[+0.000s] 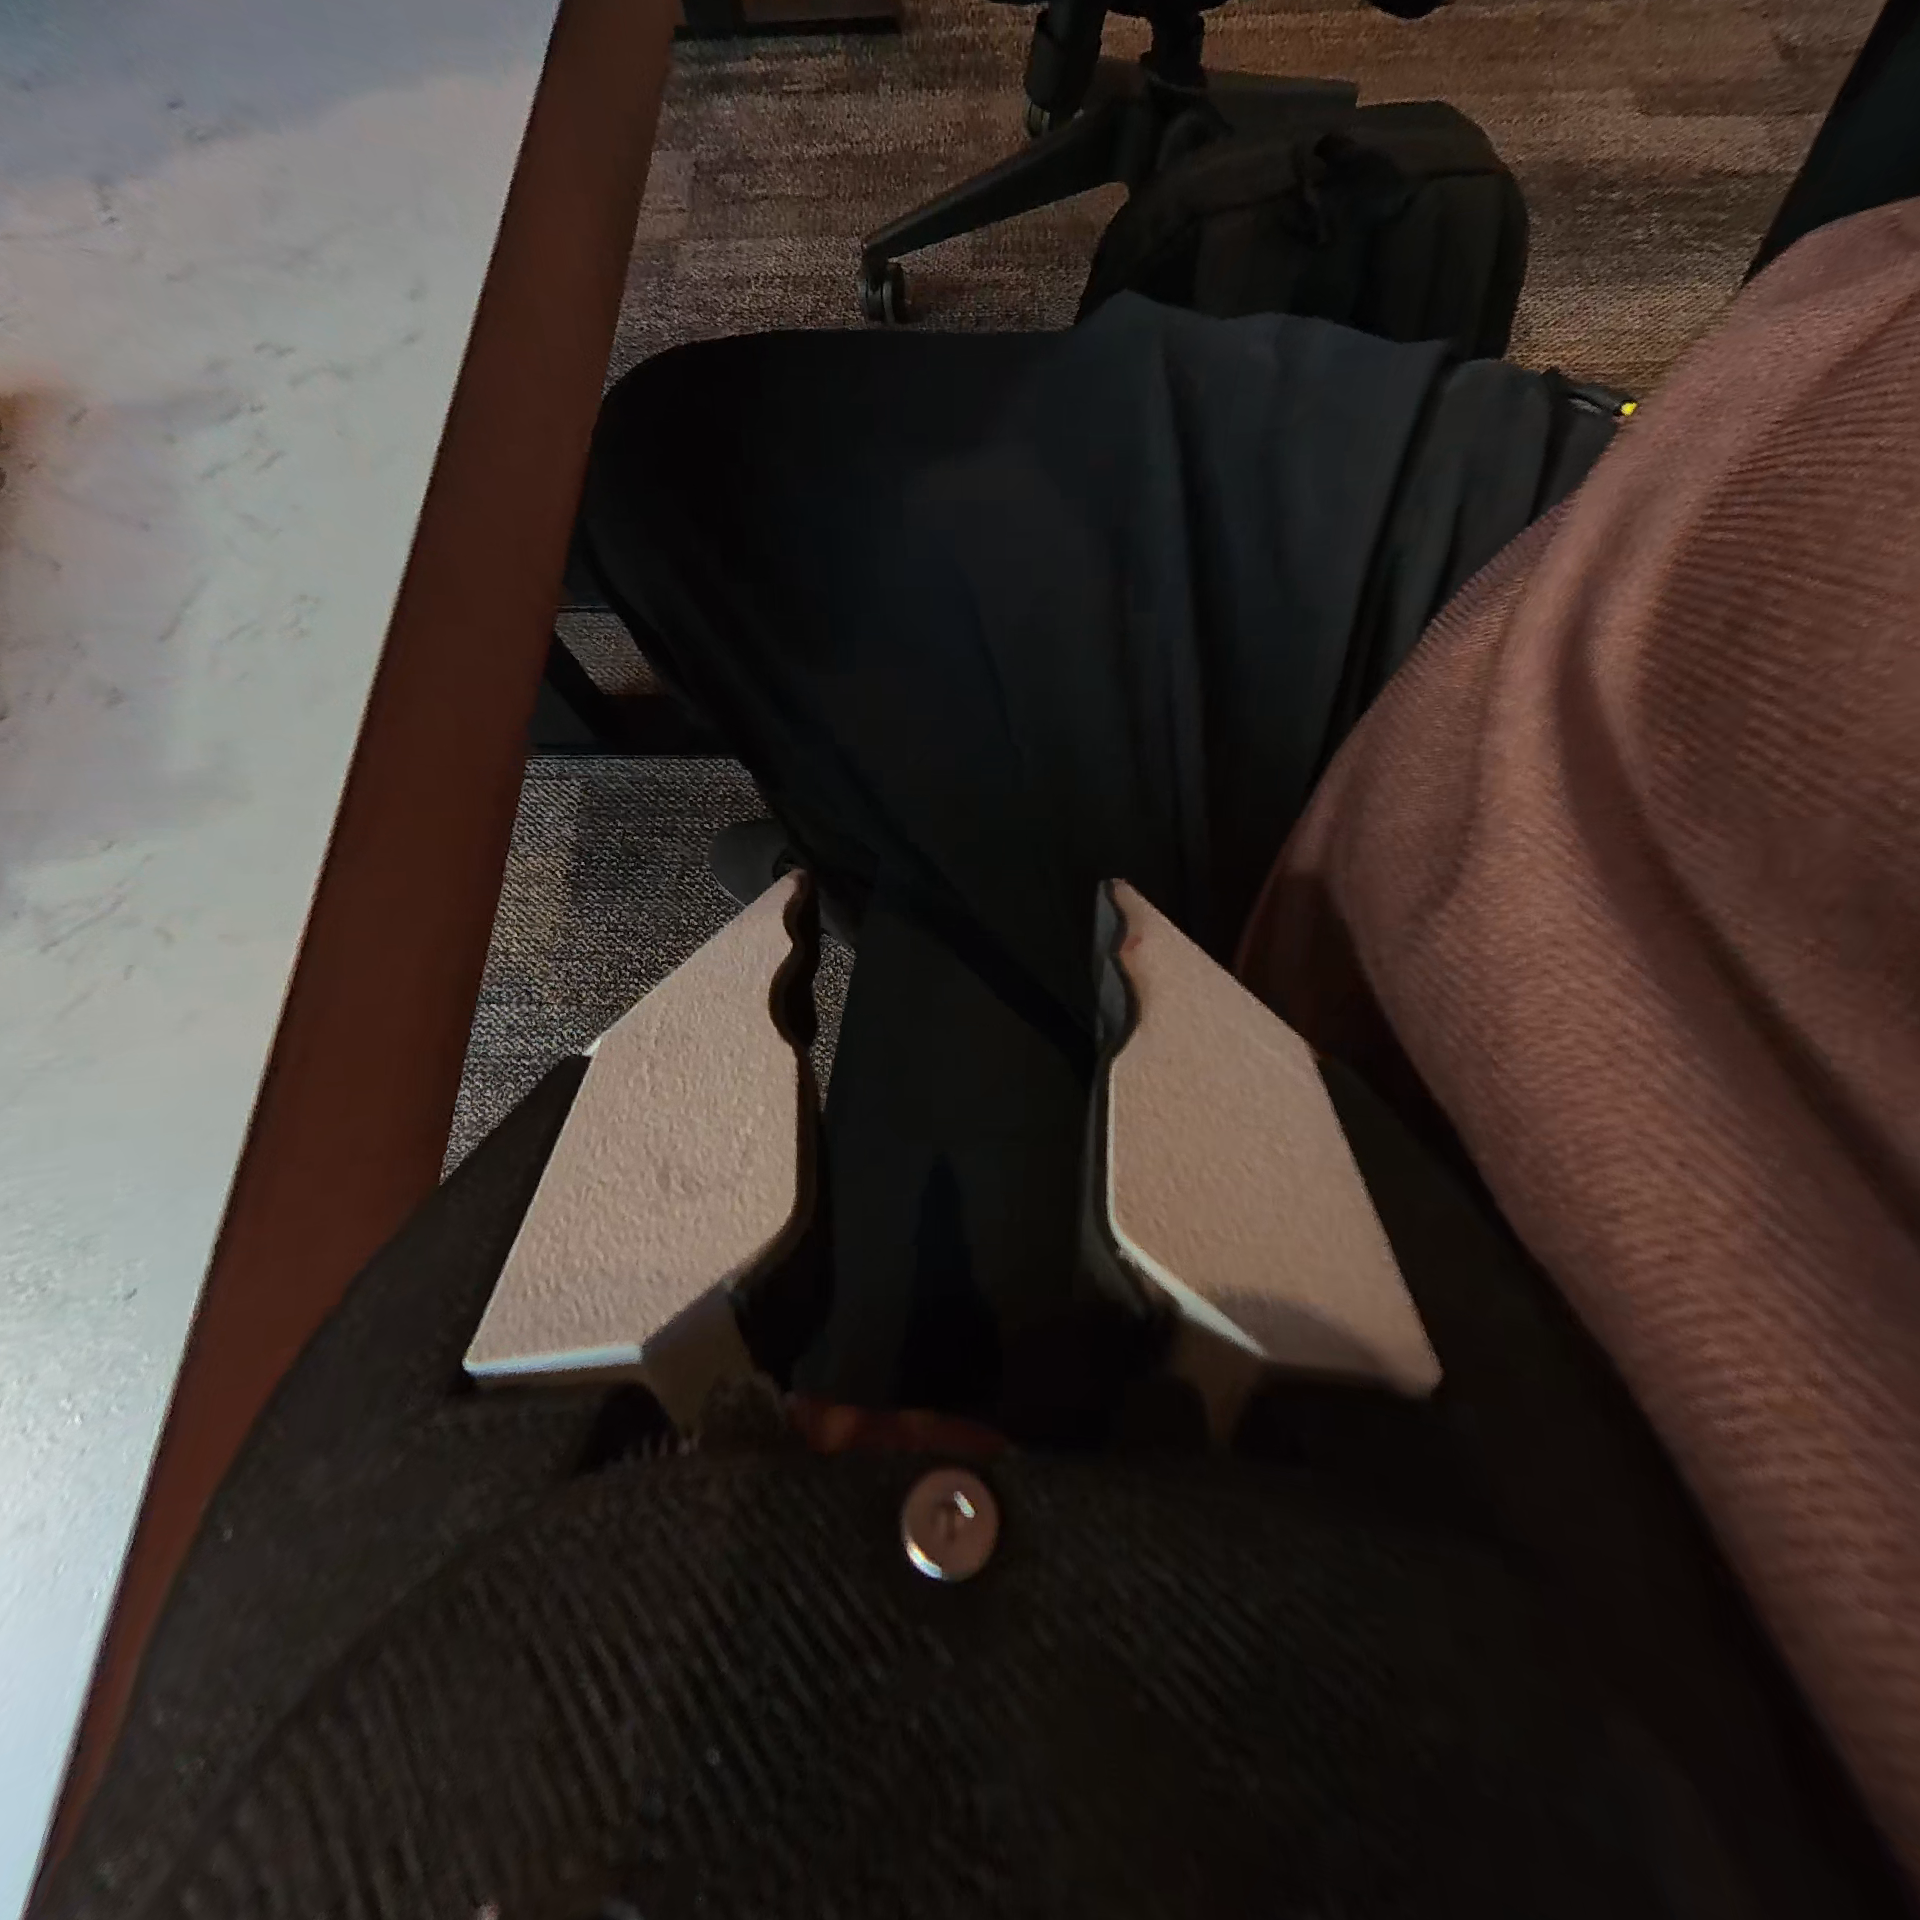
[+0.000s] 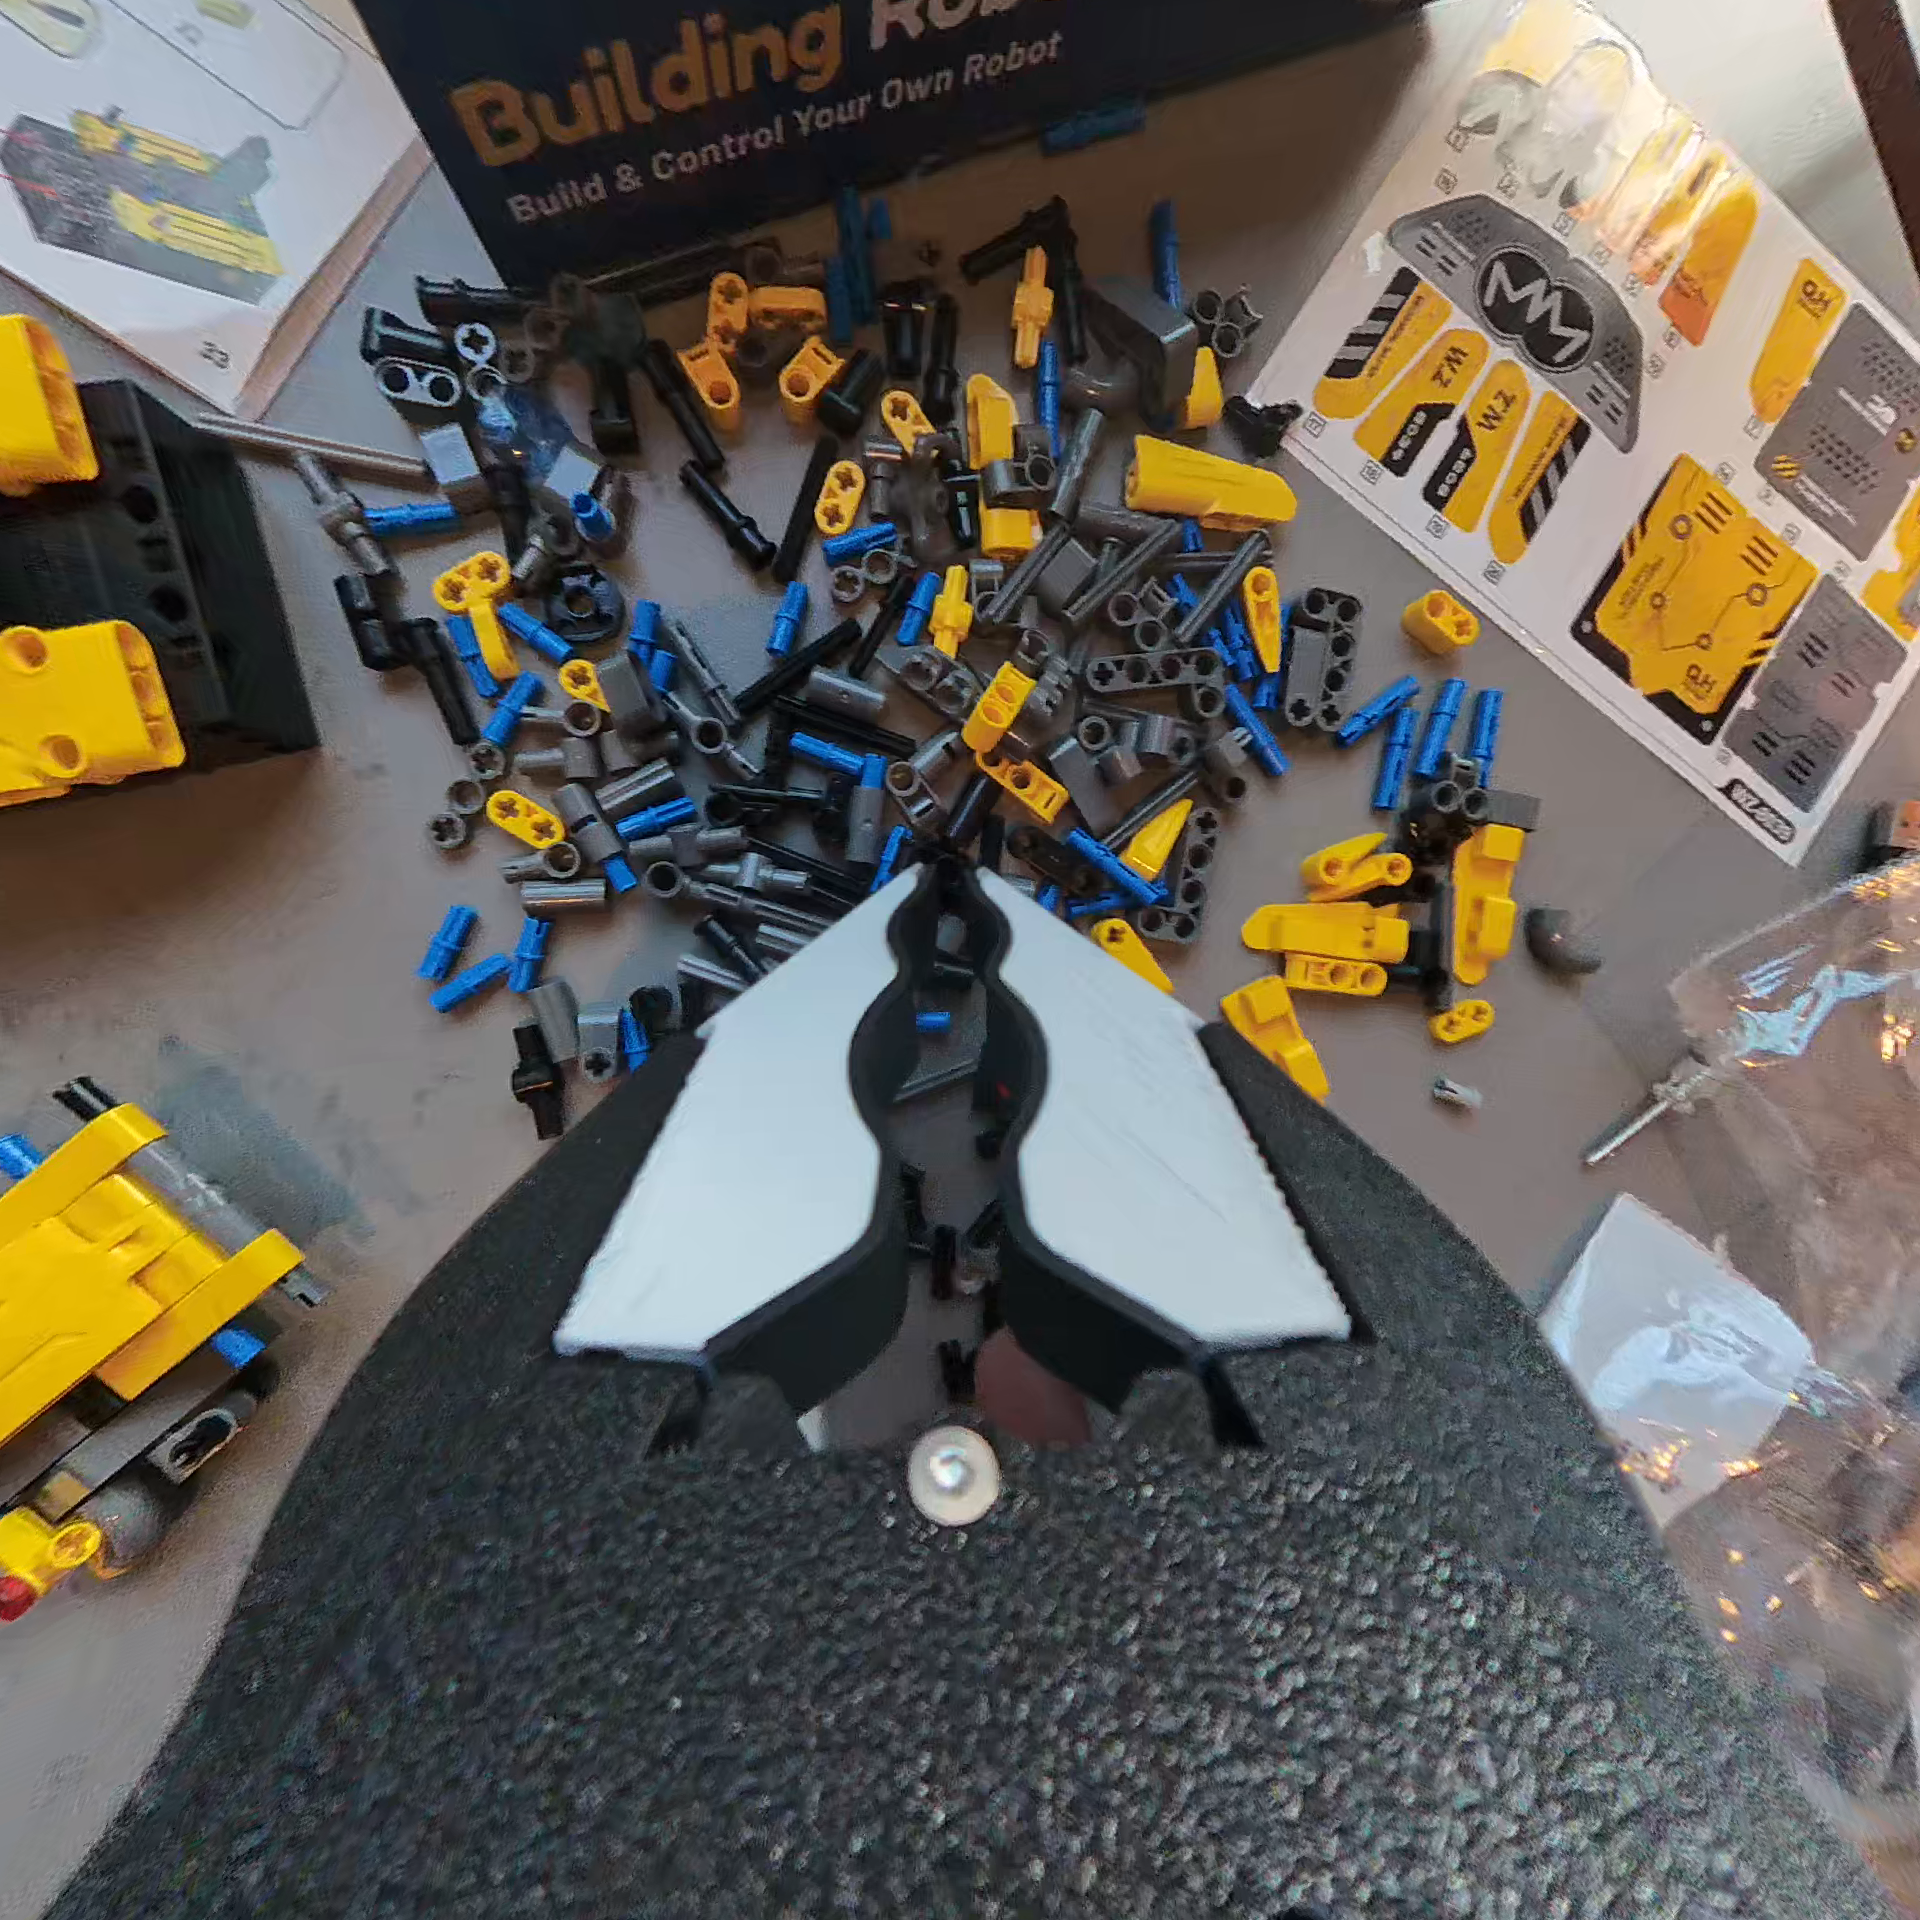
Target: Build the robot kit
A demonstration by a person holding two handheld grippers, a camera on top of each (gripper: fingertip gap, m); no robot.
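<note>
My right gripper hangs over a pile of small black, grey, blue and yellow building pieces on a grey table. Its jaws are closed to a narrow gap, pinching a small black piece at the pile's near edge. My left gripper is open and empty. It is off the table, pointing down at a person's leg in dark trousers, next to the table's brown edge.
Right wrist view: a dark box stands behind the pile, a sticker sheet at right, an instruction booklet and yellow-black assemblies at left, clear plastic bags at right. Left wrist view: chair base, black bag, brown-sleeved arm.
</note>
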